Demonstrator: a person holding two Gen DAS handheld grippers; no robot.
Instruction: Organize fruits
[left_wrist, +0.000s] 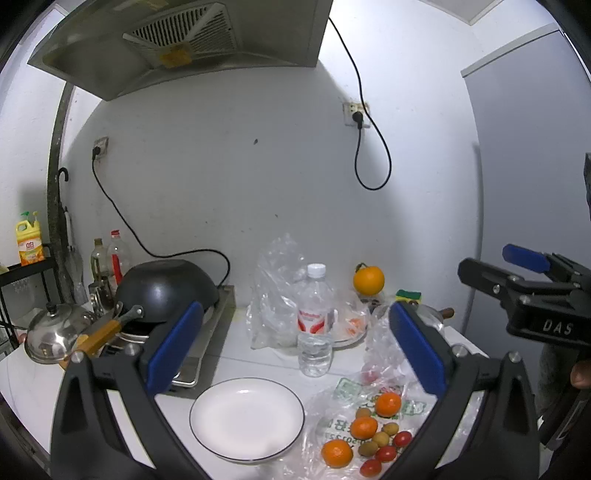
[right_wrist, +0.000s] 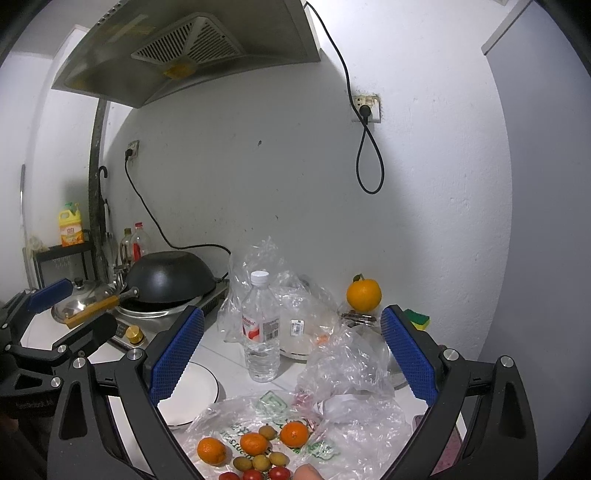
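Observation:
An empty white plate (left_wrist: 246, 419) with a dark rim sits on the counter; part of it shows in the right wrist view (right_wrist: 195, 391). To its right, on a flat plastic bag (left_wrist: 332, 428), lie three tangerines (left_wrist: 364, 427), several longans (left_wrist: 380, 438) and cherry tomatoes (left_wrist: 386, 453). The right wrist view shows the same fruits: tangerines (right_wrist: 253, 443), longans (right_wrist: 260, 461), tomatoes (right_wrist: 279, 472). A larger orange (left_wrist: 368, 280) sits at the back (right_wrist: 363, 294). My left gripper (left_wrist: 291, 354) is open and empty above the plate. My right gripper (right_wrist: 291, 358) is open and empty above the fruits.
A water bottle (left_wrist: 315, 321) stands behind the plate, with crumpled clear bags (left_wrist: 273, 295) around it. A black wok (left_wrist: 166, 288) sits on a stove at left, beside a steel lid (left_wrist: 55, 328) and bottles. A green-yellow sponge (right_wrist: 417, 318) lies at the back right.

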